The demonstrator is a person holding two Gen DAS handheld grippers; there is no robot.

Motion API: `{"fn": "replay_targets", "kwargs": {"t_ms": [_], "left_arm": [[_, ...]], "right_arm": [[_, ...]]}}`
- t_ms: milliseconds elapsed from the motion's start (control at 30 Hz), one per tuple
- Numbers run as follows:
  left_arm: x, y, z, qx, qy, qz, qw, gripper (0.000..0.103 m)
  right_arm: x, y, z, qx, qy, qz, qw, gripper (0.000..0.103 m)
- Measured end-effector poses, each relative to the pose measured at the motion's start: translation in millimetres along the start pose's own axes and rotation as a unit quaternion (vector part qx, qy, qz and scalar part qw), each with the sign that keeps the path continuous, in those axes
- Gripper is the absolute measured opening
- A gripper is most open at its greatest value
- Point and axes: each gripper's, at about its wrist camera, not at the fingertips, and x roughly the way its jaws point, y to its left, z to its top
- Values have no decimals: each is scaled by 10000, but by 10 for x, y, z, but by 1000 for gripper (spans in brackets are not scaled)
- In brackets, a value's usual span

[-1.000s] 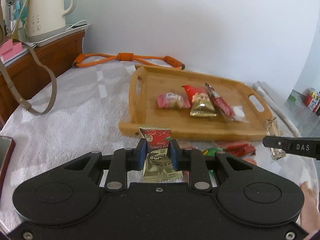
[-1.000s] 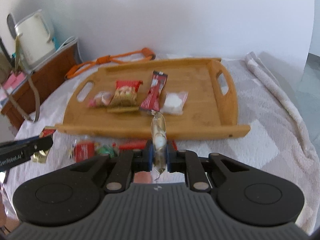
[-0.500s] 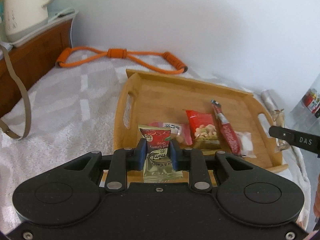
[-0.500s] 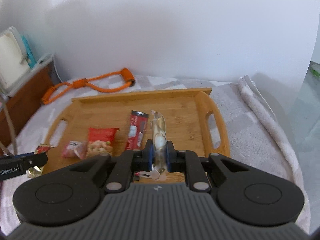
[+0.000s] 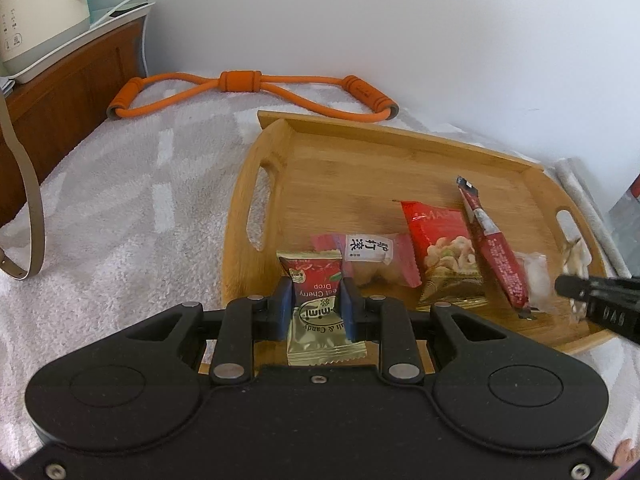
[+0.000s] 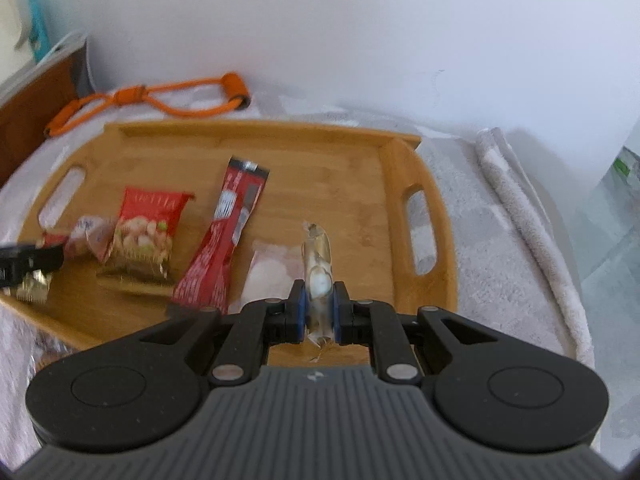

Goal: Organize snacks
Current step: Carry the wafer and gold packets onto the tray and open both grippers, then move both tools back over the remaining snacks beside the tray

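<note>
My left gripper (image 5: 315, 286) is shut on a red and gold cherry drop candy packet (image 5: 316, 308), held over the near left part of the bamboo tray (image 5: 332, 168). My right gripper (image 6: 319, 300) is shut on a clear wrapped candy (image 6: 317, 268), standing edge-on over the tray's near right part (image 6: 340, 184). In the tray lie a pink packet (image 5: 372, 254), a red nut bag (image 5: 444, 252), a red stick pack (image 5: 494, 248) and a clear white candy pack (image 6: 266, 268). The right gripper's tip (image 5: 592, 292) shows at the right edge of the left wrist view.
The tray sits on a white towel-covered surface (image 5: 140, 216) against a white wall. An orange resistance loop (image 5: 248, 92) lies behind the tray. A wooden cabinet (image 5: 60, 92) with a cream kettle (image 5: 36, 12) stands at the left. A rolled towel edge (image 6: 528, 220) runs along the right.
Both grippers moved forward from the towel in front of the tray to over the tray, each still holding its snack. The loose snacks on the towel dropped out of view.
</note>
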Motion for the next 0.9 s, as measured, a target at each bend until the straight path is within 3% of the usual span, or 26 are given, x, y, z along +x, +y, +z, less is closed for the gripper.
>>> {"fn": "replay_targets", "kwargs": {"t_ms": [267, 300, 467, 533, 633, 700, 767, 900], "left_arm": [[95, 12, -54, -53, 4, 71, 10000, 25], [94, 0, -59, -15, -7, 91, 10000, 25], [101, -63, -84, 145, -38, 172, 9997, 30], [98, -78, -90, 177, -37, 162, 9997, 33], [88, -104, -93, 189, -26, 116, 9998, 42], [65, -118, -100, 196, -38, 84, 9998, 51], [27, -129, -110, 210, -71, 76, 9997, 54], [-77, -143, -132, 245, -156, 46, 9996, 75]], "right_arm": [[39, 88, -77, -184, 75, 20, 9998, 21], [40, 86, -84, -189, 64, 18, 9998, 28], [36, 73, -101, -190, 9, 40, 9998, 29], [30, 72, -108, -166, -5, 55, 9998, 38], [20, 83, -116, -216, -17, 60, 9997, 51], [1, 123, -135, -403, -76, -36, 9992, 66], [-32, 142, -154, -476, -140, -27, 9988, 68], [-115, 123, -176, -365, -263, 28, 9990, 75]]}}
